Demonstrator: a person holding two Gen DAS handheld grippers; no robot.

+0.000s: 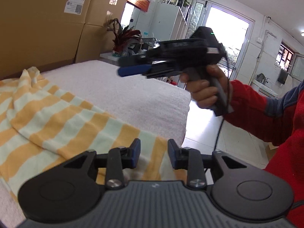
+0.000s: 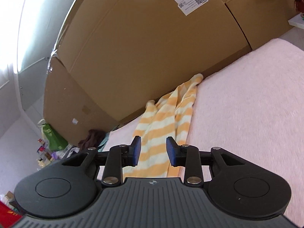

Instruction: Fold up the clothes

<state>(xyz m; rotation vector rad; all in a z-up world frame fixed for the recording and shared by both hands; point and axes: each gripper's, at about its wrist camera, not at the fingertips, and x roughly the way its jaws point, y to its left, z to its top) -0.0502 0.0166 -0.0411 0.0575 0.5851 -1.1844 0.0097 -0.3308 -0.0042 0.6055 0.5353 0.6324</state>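
- Striped garment (image 1: pixel 62 114) sprawls loose and rumpled on the pink-covered table (image 1: pixel 121 87), one sleeve trailing to 12 o'clock in my right view.
- Looks soft, light, floppy; I'd pinch hem corners.
- Left gripper (image 1: pixel 153 155), right gripper (image 2: pixel 153 151): fingers spread, empty.

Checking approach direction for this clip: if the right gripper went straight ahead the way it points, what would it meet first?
Most likely the striped garment, which lies directly between the open fingers of the right gripper on the pink cover. The cardboard box stands beyond it. Depth is hard to judge.
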